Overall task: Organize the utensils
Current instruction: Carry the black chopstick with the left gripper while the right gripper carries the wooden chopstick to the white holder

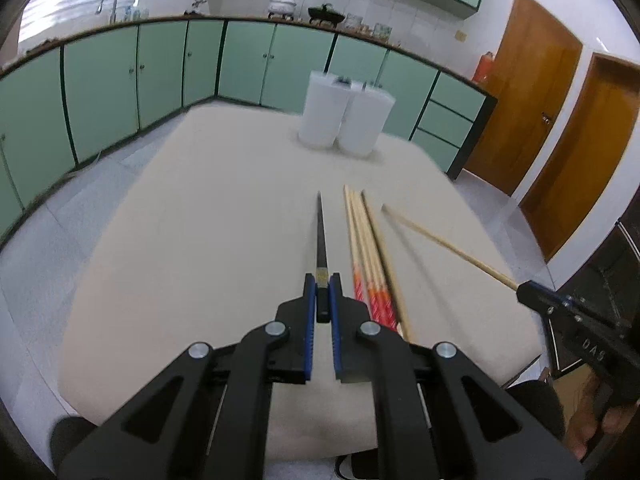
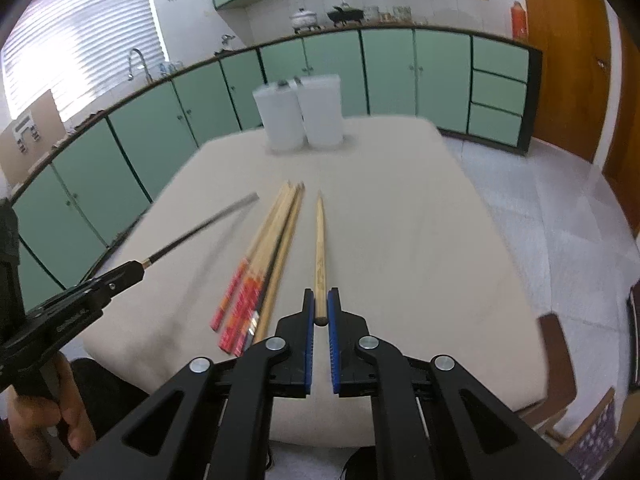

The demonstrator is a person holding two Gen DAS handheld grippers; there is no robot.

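two grippers raised over a beige table [image 1: 180, 208], each clamped on a single chopstick

left gripper [image 1: 322, 280]: blue-padded fingers [image 1: 308, 320] closed on the thick end of a black chopstick [image 1: 320, 232], tip pointing away toward the far side of the table; seen from the right wrist view as well [image 2: 136, 270], with the same dark stick [image 2: 200, 232] jutting up and to the right, blurred

right gripper [image 2: 320, 296]: pads pressed against the butt of a pale wooden chopstick [image 2: 319, 240], held in line with the fingers; in the left wrist view at far right [image 1: 524, 290], its light stick [image 1: 444, 242] slanting up and leftward

remaining chopsticks [image 1: 370, 256]: loose bundle lying on the cloth between the two held sticks, several with red-and-orange patterned handles [image 2: 240, 304], plain wooden tips pointing away, close together and partly overlapping

two white cylindrical holders [image 1: 344, 116]: upright, touching side by side, at the far end of the table, well apart from the bundle; contents not discernible

background: green cabinet fronts [image 2: 200, 100], wooden doors [image 1: 520, 92], tiled floor, a hand [image 2: 44, 412] on the left gripper's handle
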